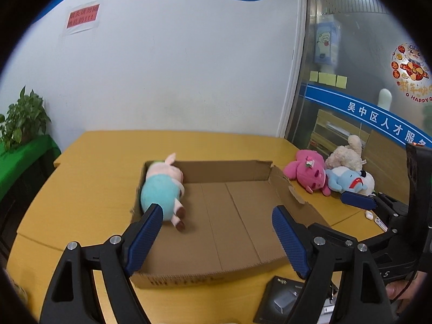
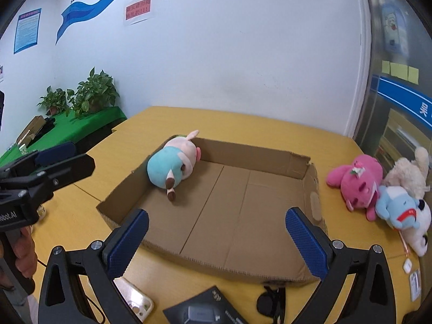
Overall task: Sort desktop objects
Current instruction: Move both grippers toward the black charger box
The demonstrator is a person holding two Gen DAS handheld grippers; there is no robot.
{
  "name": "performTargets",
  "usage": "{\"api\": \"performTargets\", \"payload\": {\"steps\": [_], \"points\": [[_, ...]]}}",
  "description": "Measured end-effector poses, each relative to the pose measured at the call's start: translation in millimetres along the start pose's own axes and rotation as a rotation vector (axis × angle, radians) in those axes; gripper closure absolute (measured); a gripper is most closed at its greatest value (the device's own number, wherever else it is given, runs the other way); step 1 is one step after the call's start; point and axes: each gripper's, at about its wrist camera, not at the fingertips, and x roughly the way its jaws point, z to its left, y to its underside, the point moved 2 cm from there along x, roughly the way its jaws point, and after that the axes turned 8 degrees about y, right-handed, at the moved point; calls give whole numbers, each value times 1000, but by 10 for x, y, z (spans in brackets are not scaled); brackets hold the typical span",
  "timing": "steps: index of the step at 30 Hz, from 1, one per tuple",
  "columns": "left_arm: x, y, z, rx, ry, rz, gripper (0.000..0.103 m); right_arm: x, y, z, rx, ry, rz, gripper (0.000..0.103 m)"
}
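The shallow brown corrugated cardboard box (image 2: 216, 216) is plain tan inside, with faint dark print on its near outer wall. In its far left corner lies a soft pig toy (image 2: 175, 164), pale pink with a turquoise body and dark brown hooves. Right of the box sits a hot-pink plush (image 2: 356, 183) with a small white-and-green flower, a cream fluffy plush (image 2: 407, 172), and a light blue plush (image 2: 397, 208) with a red mark, over white. The tabletop (image 2: 243, 127) is mustard yellow. The ribbed gripper pads (image 2: 305, 243) are deep blue on black frames.
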Motion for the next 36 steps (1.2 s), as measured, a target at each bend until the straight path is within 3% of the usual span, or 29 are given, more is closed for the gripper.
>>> {"api": "performTargets", "payload": {"steps": [9,15,20,29,36], "points": [[-115,224,-409,23,95,-11,20,-142,281,30,-4,19,0,0],[-91,281,-437,28,99,0,20,-167,357,6,6,40,2,0],[-2,416,-354,-11,148,50,20,-158,443,-58,40,34,6,0],[260,773,-259,-51,225,211,20,-50,881,-155,-2,-27,57,0],[542,1193,-231,-73,284,383,21,248,1673,-525,59,-138,263,0]]}}
